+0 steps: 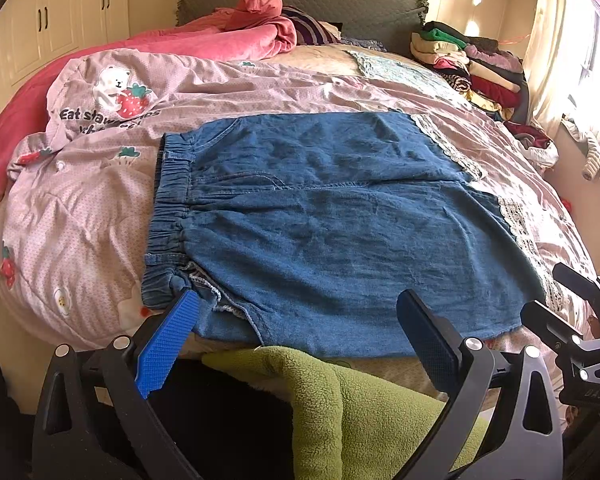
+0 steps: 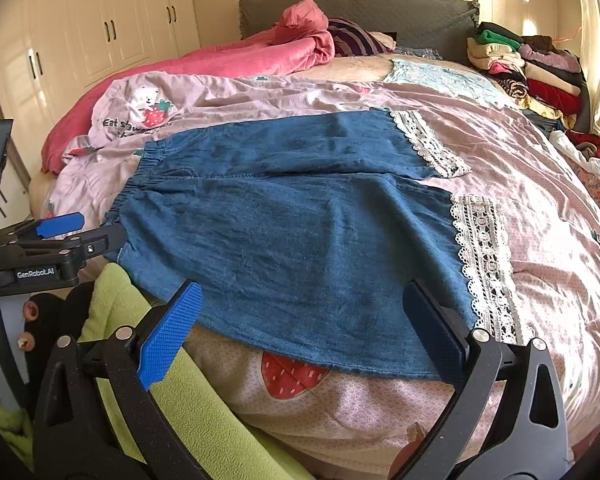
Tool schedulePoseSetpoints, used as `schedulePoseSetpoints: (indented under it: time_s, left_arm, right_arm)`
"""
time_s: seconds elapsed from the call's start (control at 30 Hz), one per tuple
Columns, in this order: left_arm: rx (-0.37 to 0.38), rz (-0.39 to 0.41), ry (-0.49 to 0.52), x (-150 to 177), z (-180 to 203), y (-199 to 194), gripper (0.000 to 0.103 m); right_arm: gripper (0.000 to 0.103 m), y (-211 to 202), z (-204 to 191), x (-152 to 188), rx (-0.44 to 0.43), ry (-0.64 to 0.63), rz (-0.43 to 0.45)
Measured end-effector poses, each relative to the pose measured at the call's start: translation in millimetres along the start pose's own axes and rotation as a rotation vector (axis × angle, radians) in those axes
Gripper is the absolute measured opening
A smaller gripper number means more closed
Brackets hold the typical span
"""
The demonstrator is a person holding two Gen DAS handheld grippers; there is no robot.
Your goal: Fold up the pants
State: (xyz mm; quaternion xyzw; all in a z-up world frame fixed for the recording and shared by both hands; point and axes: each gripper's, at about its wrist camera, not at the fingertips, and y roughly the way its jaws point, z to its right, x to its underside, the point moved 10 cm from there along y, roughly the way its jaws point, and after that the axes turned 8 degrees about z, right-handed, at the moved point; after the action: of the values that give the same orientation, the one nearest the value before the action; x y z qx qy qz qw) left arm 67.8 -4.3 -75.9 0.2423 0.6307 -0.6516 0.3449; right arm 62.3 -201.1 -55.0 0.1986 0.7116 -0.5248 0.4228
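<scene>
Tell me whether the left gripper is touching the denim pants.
Cannot tell: in the left wrist view, the open left gripper overlaps the denim pants' near edge.

The pink quilt cover point(image 1: 100, 184) carries a print beside a bear hugging a strawberry: "Eat straw…" can be read, the rest of the word and the line under it lost in folds. Seen from the right wrist, the left gripper point(image 2: 60, 224) bears a white "GenRobot.AI" label on its black body. In the left wrist view, the right gripper point(image 1: 572, 300) shows faint letters, apparently "DAS"
</scene>
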Motion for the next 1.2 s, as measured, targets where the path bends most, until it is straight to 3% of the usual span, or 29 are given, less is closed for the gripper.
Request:
schedulePoseSetpoints:
  time_s: [1.2]
  left_arm:
    - [-0.01,0.013,0.002,-9.6,-12.5,-8.3,0.099]
  right_arm:
    - [0.095,7.5,-3.2,-4.1,-0.004,-0.012,-0.008]
